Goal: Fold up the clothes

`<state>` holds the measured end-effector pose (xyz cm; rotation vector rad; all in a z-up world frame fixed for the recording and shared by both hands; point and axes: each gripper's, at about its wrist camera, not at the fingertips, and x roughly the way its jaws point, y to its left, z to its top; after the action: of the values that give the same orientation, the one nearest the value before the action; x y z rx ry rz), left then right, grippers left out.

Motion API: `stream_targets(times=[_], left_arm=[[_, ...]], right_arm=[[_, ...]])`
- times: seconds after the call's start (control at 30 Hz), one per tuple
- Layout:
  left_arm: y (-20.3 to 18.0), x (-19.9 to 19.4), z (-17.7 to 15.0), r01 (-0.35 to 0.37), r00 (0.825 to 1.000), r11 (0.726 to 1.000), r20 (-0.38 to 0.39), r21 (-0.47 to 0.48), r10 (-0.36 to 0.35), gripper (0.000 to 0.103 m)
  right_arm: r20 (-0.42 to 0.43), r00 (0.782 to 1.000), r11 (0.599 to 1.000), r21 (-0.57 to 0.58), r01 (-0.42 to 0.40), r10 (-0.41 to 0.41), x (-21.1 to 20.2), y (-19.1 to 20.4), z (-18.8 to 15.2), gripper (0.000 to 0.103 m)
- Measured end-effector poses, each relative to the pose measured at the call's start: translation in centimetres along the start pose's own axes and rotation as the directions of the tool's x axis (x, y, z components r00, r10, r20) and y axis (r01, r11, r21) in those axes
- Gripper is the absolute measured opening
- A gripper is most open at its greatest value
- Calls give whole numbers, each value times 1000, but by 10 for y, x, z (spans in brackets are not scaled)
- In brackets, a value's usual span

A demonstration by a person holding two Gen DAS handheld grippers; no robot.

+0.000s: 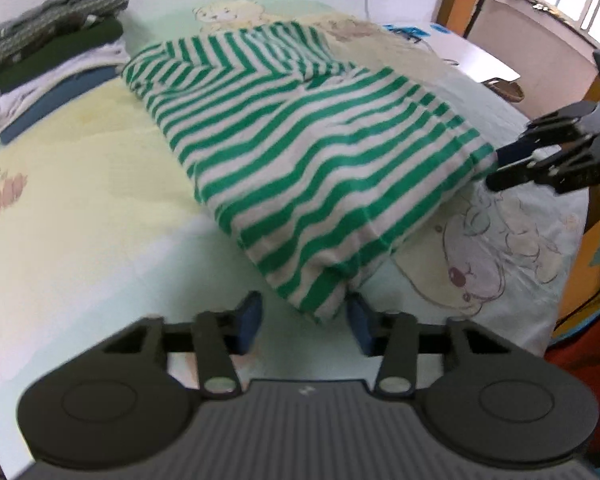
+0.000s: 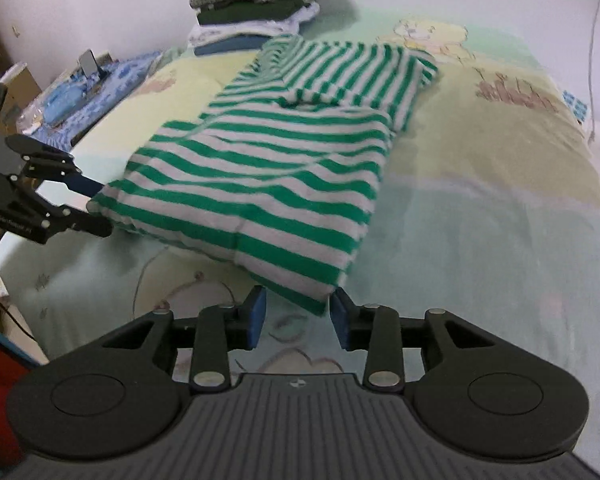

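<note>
Both the left gripper (image 1: 304, 320) and right gripper (image 2: 298, 314) stand apart around corners of the green-striped shirt (image 1: 300, 152) (pads not pressing) on the bed sheet (image 1: 80, 208).

Each camera rides low behind its own tongs, tilted down at the bed (image 1: 80, 216), close to opposite near corners of the striped garment (image 1: 300, 168); both share it and the far folded stack (image 2: 256, 8).
</note>
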<state>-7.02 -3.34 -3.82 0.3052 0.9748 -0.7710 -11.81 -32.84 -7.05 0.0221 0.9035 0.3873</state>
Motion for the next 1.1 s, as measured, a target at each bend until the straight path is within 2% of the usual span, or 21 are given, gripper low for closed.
stream_targets(times=[0.03, 0.07, 0.1, 0.13, 0.17, 0.37, 0.43, 0.5, 0.6, 0.63, 0.67, 0.7, 0.77, 0.87, 0.93, 1.0, 1.1], left_arm=[[1, -2, 3, 15, 1000, 1000, 4, 1, -15, 23], [2, -2, 5, 28, 1000, 1000, 8, 1, -28, 13], [1, -3, 6, 34, 999, 999, 9, 3, -34, 10], [1, -3, 6, 27, 1000, 999, 8, 18, -27, 10], [1, -4, 6, 18, 1000, 999, 7, 34, -18, 10], [5, -15, -2, 35, 999, 997, -18, 67, -34, 6], [3, -15, -3, 57, 998, 996, -23, 68, -56, 6], [0, -5, -8, 51, 998, 996, -39, 74, -49, 6], [-1, 4, -12, 26, 998, 996, -60, 83, -21, 11], [0, -1, -12, 10, 998, 996, -56, 90, -5, 14], [0, -6, -12, -7, 999, 995, -50, 98, 12, 22], [1, -14, -13, -28, 999, 993, -40, 115, 32, 31], [3, -30, -13, -67, 997, 988, -16, 138, 70, 32], [17, -53, -1, -64, 997, 995, 39, 71, 61, 33], [24, -60, 12, -55, 994, 998, 99, 10, 54, 33], [23, -50, 25, -49, 993, 999, 110, -16, 50, 34], [17, -12, 39, -152, 986, 988, 69, 5, 152, 37]], right_arm=[[11, 1000, 1000, 6, 1, -1, 1, 0, 0, 37], [16, 1000, 1000, 10, -1, 0, 4, -1, 1, 32], [21, 1000, 1000, 13, -3, 2, 6, -3, 2, 28], [26, 1000, 1000, 16, -5, 4, 8, -4, 4, 15], [23, 1000, 1000, 12, -3, 3, 7, -6, 4, 12], [-16, 1000, 995, -99, -1, -1, -13, -14, 7, 8], [-36, 999, 993, -116, -8, 3, -9, -15, 8, 8], [-60, 998, 989, -145, -2, -7, 4, -11, 5, 9], [-85, 996, 990, -141, -3, -9, 5, -12, 8, 13], [-90, 996, 991, -133, -3, -9, 2, -13, 10, 22], [-89, 996, 993, -119, 1, -12, -7, -15, 13, 30], [-68, 998, 993, -116, 6, -14, -19, -17, 17, 30], [-13, 1000, 995, -99, 23, -25, -39, -20, 24, 31], [73, 997, 998, -58, 3, 1, -48, -18, 40, 31], [105, 994, 996, -91, 2, 7, -36, -8, 47, 30], [134, 991, 991, -133, 21, -3, -18, 2, 53, 30], [151, 988, 981, -181, 64, -37, 13, 10, 65, 30]])
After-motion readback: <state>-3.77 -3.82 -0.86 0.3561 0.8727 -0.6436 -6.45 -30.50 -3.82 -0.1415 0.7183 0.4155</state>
